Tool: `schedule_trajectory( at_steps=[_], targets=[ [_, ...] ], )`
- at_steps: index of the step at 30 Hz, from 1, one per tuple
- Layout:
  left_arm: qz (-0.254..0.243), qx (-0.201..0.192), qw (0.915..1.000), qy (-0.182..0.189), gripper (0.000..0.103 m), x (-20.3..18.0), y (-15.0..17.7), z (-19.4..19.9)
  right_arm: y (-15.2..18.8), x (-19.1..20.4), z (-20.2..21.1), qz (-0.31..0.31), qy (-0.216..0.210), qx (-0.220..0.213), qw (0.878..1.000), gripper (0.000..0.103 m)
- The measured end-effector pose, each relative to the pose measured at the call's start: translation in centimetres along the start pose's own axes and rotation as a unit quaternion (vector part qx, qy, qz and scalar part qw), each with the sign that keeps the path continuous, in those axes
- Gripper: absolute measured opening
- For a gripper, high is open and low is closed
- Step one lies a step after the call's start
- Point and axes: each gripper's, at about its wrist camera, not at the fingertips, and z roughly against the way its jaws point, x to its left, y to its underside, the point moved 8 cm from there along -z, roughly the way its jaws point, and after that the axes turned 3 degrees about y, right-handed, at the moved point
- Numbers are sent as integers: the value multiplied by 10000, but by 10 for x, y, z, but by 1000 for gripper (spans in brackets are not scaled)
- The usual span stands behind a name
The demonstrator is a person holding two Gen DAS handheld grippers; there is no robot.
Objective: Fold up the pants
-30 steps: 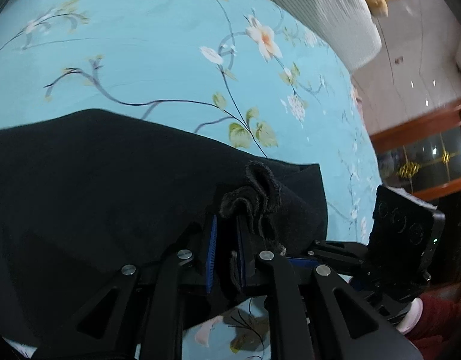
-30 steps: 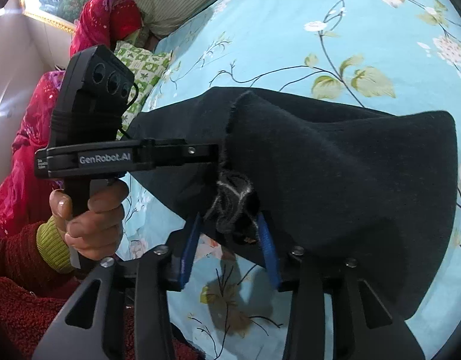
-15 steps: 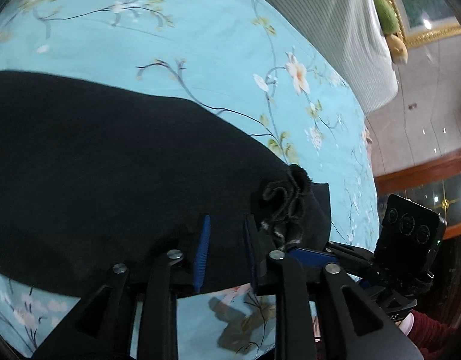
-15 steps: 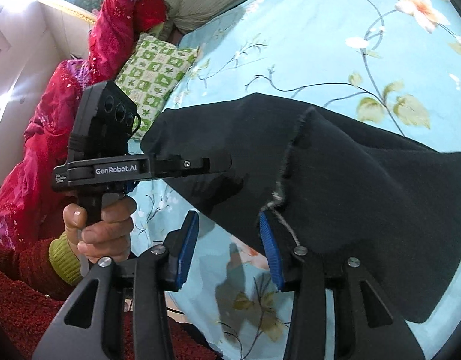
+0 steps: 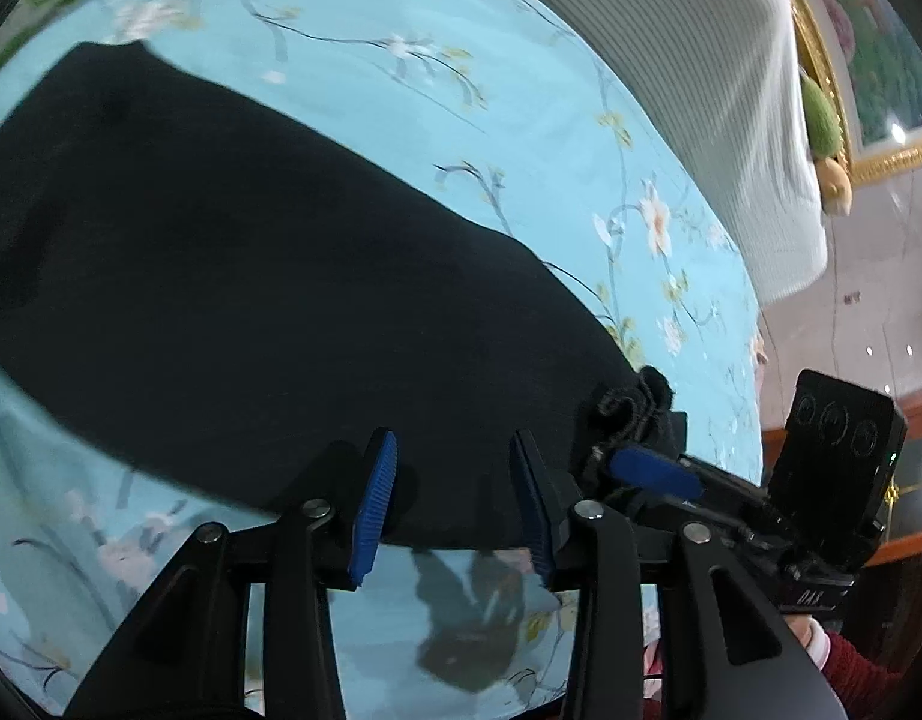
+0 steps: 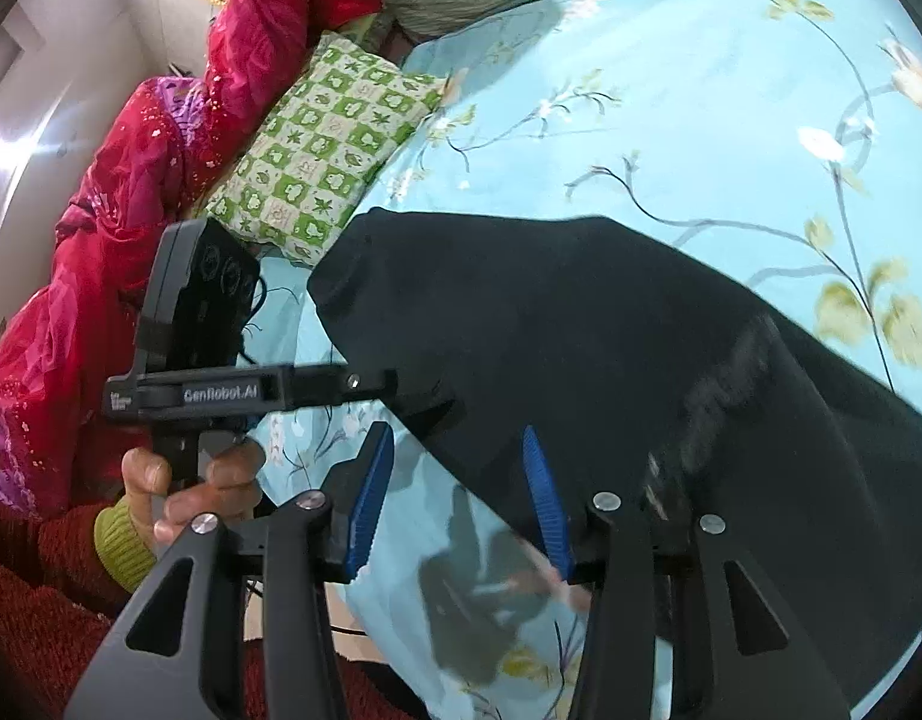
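Note:
The black pants lie folded on the light blue floral bedsheet, and they also show in the right wrist view. My left gripper is open and empty, just above the near edge of the pants. My right gripper is open and empty, over the near edge of the pants. A bunched hem corner sits beside the right gripper's blue pad. The left gripper's body shows in the right wrist view, held by a hand.
A green checked pillow and a red quilt lie at the bed's far left. A white ribbed cushion lies at the far side. The bed's near edge runs just under both grippers.
Both grippers have opened and let go of the bunched pants hem. The fabric has dropped flat onto the sheet, and both grippers have drawn back a little toward the near edge.

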Motion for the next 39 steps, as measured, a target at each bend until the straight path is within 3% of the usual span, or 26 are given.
schedule_trajectory(
  at_steps=[10, 14, 25, 39],
  targets=[
    [587, -473, 9968, -260, 50, 43, -2, 36, -28, 18, -27, 315, -70, 171, 9993, 49],
    [908, -652, 9931, -349, 54, 61, -2, 48, -42, 23, -40, 432, -65, 261, 9987, 56],
    [1645, -1003, 9798, -525, 57, 120, -18, 75, -83, 49, -84, 933, -128, 583, 9939, 57],
    [2083, -1166, 9696, -534, 57, 160, -41, 74, -136, 76, -167, 1889, -123, 1371, 9723, 57]
  ],
)
